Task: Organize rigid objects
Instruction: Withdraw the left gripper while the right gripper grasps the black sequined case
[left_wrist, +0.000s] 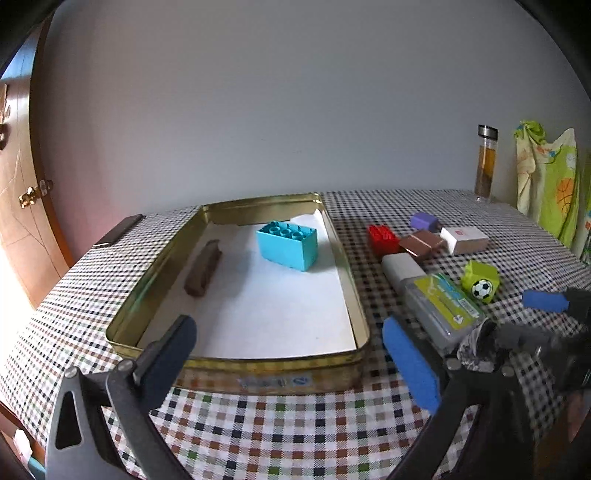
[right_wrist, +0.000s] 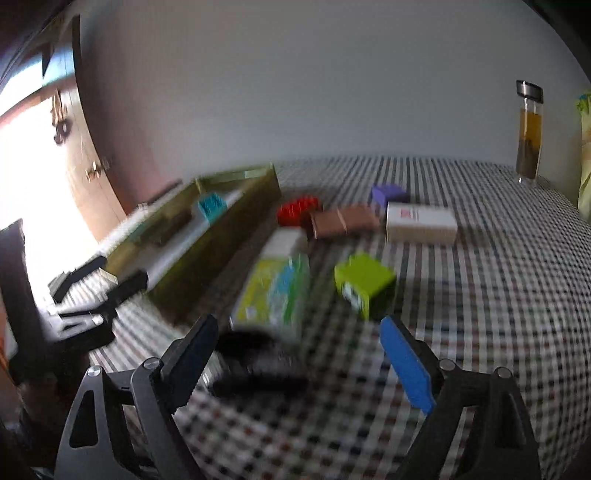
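A shallow gold metal tin (left_wrist: 341, 254) lined with white paper sits on the checked tablecloth (left_wrist: 258, 424). Inside it lie a turquoise plastic building brick (left_wrist: 290, 245) near the far right corner and a brown oblong bar (left_wrist: 203, 273) along the left wall, well apart from each other.

The left gripper (left_wrist: 290, 363) hangs at the tin's near wall, its jaws spread wide and empty. The right gripper (right_wrist: 299, 363) is likewise spread and holds nothing; its view is blurred.

To the right of the tin, outside it, the rest is crowded together: a red studded brick (left_wrist: 382, 238), a small purple block (left_wrist: 424, 221), a brown flat box (left_wrist: 421, 245), a white rectangular box (left_wrist: 463, 240), a white eraser-like block (left_wrist: 402, 267) and a clear plastic case with a yellow-green label (left_wrist: 441, 308) just beside the tin's right wall. A lime-green cube with a football print (left_wrist: 480, 282) stands next to the case. A tall glass bottle of amber liquid (left_wrist: 485, 166) stands at the table's far edge, with a patterned green cloth (left_wrist: 546, 184) hanging beside it.
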